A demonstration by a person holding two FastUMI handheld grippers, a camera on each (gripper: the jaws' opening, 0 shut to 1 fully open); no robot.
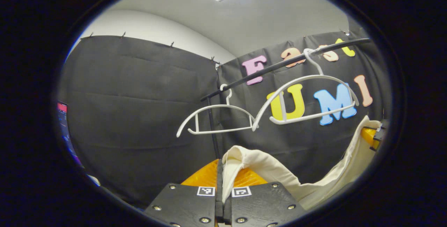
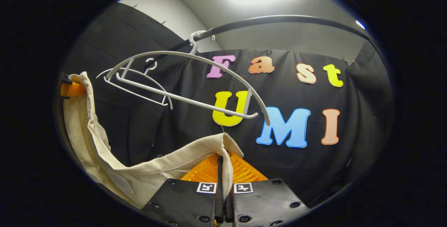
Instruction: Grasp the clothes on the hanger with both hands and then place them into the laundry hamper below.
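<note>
In the left gripper view, the left gripper (image 1: 222, 181) is sitting at the bottom of the frame with its fingers pressed together on one top corner of the cream garment (image 1: 265, 171). The cloth is folding over the finger on the right and sagging away rightward. Above, two bare white hangers are hanging on the black rail (image 1: 279, 64): the left hanger (image 1: 216, 118) and the right hanger (image 1: 310, 97). At the far right edge, the other end of the cloth is rising to the right gripper (image 1: 375, 136).

In the right gripper view, the left gripper (image 2: 70, 87) is showing at the far left, the cloth draping down from it. Toward the centre, the right gripper (image 2: 223, 174) is pinching the opposite corner, fingers closed on the fabric.

The garment is hanging slung between the two grippers, below the hangers and off them. It is looking plain, pale, unprinted, with a stitched hem.

Judgement: light, soft and limp; it is likely to droop and swing rather than hold shape. Corner holds are suiting it; grips must be staying firm, since thin fabric may be slipping out. The hamper is not being seen here.
</note>
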